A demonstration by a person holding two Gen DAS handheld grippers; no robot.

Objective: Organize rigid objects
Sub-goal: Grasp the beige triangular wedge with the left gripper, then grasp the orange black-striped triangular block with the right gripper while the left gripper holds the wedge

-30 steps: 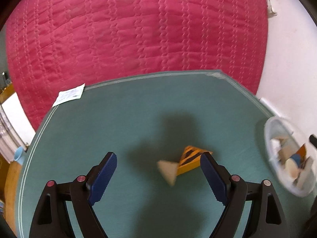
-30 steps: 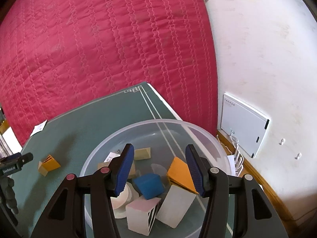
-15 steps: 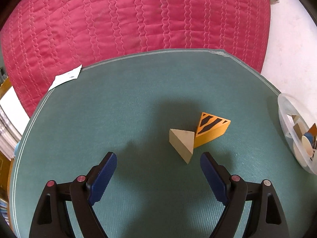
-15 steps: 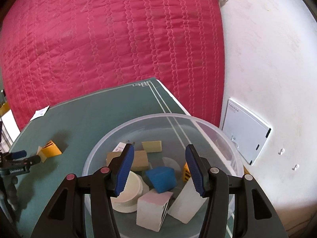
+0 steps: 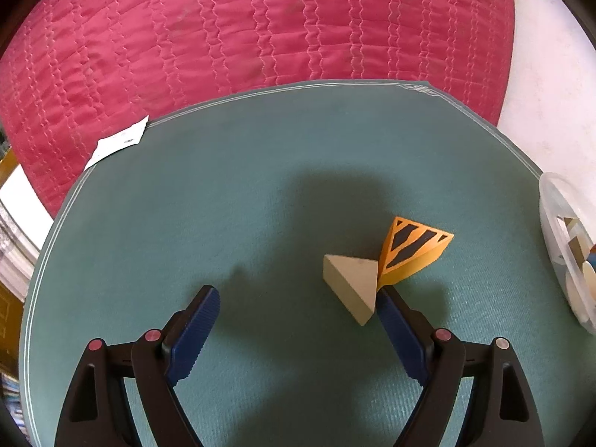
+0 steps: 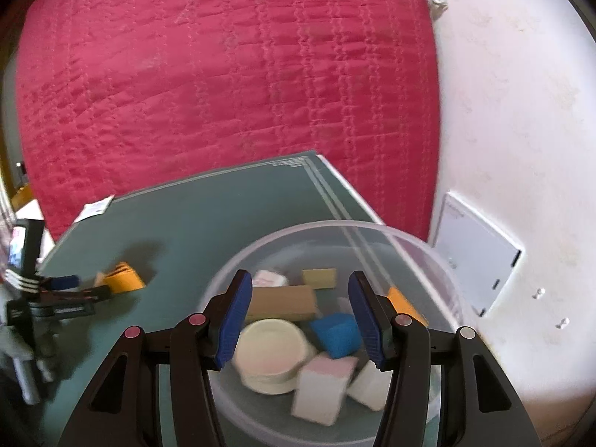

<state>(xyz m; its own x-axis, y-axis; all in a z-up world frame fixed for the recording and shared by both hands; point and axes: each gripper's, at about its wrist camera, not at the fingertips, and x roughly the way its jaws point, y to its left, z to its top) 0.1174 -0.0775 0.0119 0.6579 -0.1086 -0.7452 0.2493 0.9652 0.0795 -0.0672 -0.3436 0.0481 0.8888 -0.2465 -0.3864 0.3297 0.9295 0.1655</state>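
Observation:
Two blocks lie touching on the green mat (image 5: 186, 223): a beige triangular prism (image 5: 350, 287) and an orange wedge with black stripes (image 5: 413, 253). My left gripper (image 5: 298, 316) is open and low over the mat, and the beige prism sits just inside its right finger (image 5: 398, 331). The left finger is far from the prism. My right gripper (image 6: 301, 316) hangs open and empty above a clear plastic bowl (image 6: 335, 223). The bowl holds several blocks, among them a blue cube (image 6: 337, 333), a cream disc (image 6: 270, 354) and a long wooden block (image 6: 283, 301). The right wrist view also shows the left gripper (image 6: 83, 287) by the orange wedge (image 6: 124, 279).
The bowl (image 5: 551, 201) stands at the mat's right edge. A white paper slip (image 5: 115, 145) lies at the far left corner. A red quilt (image 5: 260, 37) hangs behind the table. On the right are a white wall (image 6: 521, 111) and a white panel (image 6: 476, 253).
My left gripper has sunk toward the two blocks, and the beige prism now sits by its right finger. The right gripper has drifted sideways over the bowl and rolled a little.

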